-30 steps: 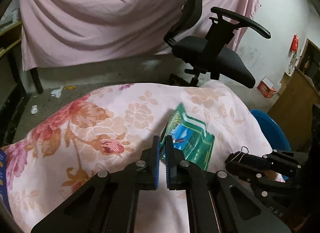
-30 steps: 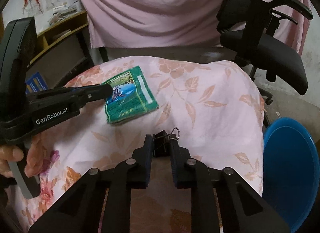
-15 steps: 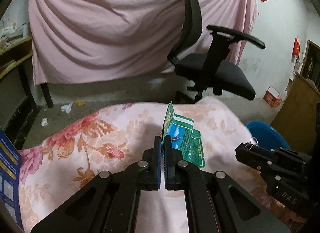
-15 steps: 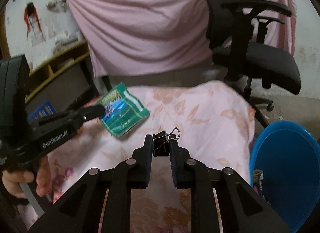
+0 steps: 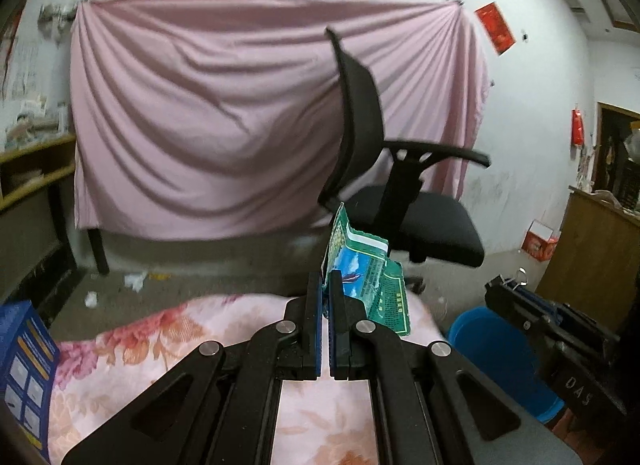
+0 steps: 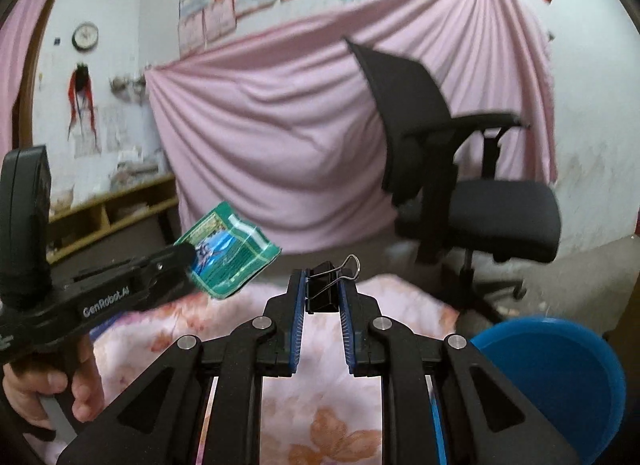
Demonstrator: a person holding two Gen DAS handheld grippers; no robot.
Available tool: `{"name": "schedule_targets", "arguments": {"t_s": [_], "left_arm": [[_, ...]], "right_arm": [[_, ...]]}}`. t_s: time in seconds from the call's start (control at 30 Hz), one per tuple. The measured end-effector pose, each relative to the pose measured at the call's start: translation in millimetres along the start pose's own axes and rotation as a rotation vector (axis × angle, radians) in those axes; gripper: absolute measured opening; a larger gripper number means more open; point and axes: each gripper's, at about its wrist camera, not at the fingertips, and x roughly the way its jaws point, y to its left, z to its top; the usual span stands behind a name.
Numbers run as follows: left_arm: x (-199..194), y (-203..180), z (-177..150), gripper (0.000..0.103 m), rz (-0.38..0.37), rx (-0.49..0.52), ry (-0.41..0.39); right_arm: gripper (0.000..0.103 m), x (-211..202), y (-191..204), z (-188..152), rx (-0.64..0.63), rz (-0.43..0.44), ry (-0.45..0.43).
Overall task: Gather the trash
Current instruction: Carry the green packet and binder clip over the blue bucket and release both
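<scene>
My left gripper (image 5: 325, 285) is shut on a green and blue snack wrapper (image 5: 368, 277) and holds it in the air above the floral-covered table (image 5: 160, 337). The wrapper also shows in the right wrist view (image 6: 228, 253), pinched by the left gripper (image 6: 188, 257). My right gripper (image 6: 322, 285) is shut on a black binder clip (image 6: 326, 287), also lifted above the table. The right gripper shows at the right of the left wrist view (image 5: 504, 289). A blue bin (image 6: 560, 377) stands low at the right, beside the table; it also shows in the left wrist view (image 5: 496, 349).
A black office chair (image 5: 400, 201) stands behind the table, in front of a pink curtain (image 5: 224, 121). A blue box (image 5: 24, 365) lies at the table's left edge. Wooden shelves (image 5: 28, 181) are at the left, a wooden cabinet (image 5: 592, 249) at the right. Paper scraps (image 5: 134, 279) lie on the floor.
Both grippers have risen from the table, carrying the wrapper and the binder clip. The wrapper was lifted off the cloth and now hangs in the air.
</scene>
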Motion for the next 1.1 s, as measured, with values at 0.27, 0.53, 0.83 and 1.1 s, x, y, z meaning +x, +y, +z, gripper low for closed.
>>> {"name": "schedule_targets", "arguments": {"t_s": [0.27, 0.53, 0.83, 1.1], "left_arm": [[-24, -42, 12, 0.001, -0.042, 0.071, -0.108], [-33, -78, 15, 0.001, -0.076, 0.117, -0.147], [-30, -116, 9, 0.001, -0.122, 0.174, -0.145], [-20, -147, 3, 0.001, -0.173, 0.19, -0.127]], "right_arm": [[0.014, -36, -16, 13, 0.001, -0.063, -0.157], [0.014, -62, -34, 17, 0.017, -0.107, -0.233], [0.014, -81, -50, 17, 0.048, -0.155, -0.259], [0.014, -99, -69, 16, 0.053, -0.197, -0.26]]}}
